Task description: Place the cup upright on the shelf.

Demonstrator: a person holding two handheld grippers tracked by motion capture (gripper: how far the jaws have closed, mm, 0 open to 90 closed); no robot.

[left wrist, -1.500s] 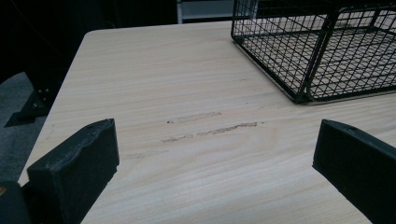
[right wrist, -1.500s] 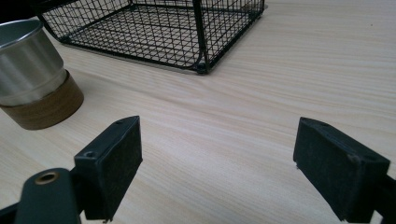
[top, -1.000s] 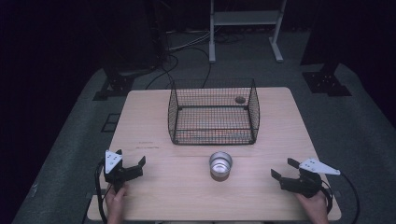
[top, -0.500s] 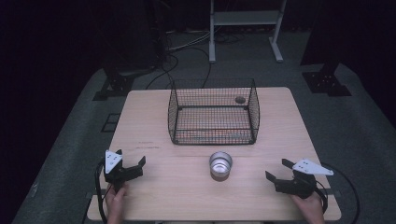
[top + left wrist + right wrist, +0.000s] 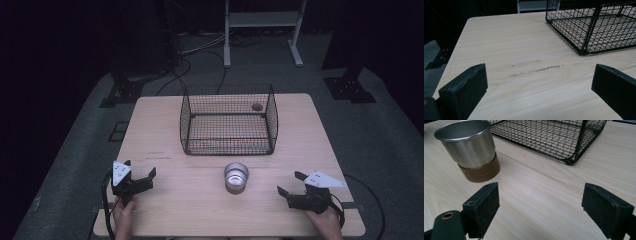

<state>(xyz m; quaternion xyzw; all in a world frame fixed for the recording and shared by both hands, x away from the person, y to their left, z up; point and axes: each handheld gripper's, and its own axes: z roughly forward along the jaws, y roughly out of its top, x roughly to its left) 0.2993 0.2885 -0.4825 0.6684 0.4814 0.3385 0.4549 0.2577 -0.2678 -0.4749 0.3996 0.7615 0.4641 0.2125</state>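
I hold each hand-held gripper, left (image 5: pixel 134 181) and right (image 5: pixel 295 189), wide open and empty. The steel cup (image 5: pixel 236 175) stands on its wooden base mid-desk (image 5: pixel 160 125), before the wire basket (image 5: pixel 228 120). A careless sideways reach could topple it.

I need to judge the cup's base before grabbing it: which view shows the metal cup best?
The right gripper view: the cup is close and sharp, standing on a brown wooden base. The high view shows it small, from above, in front of the wire basket.
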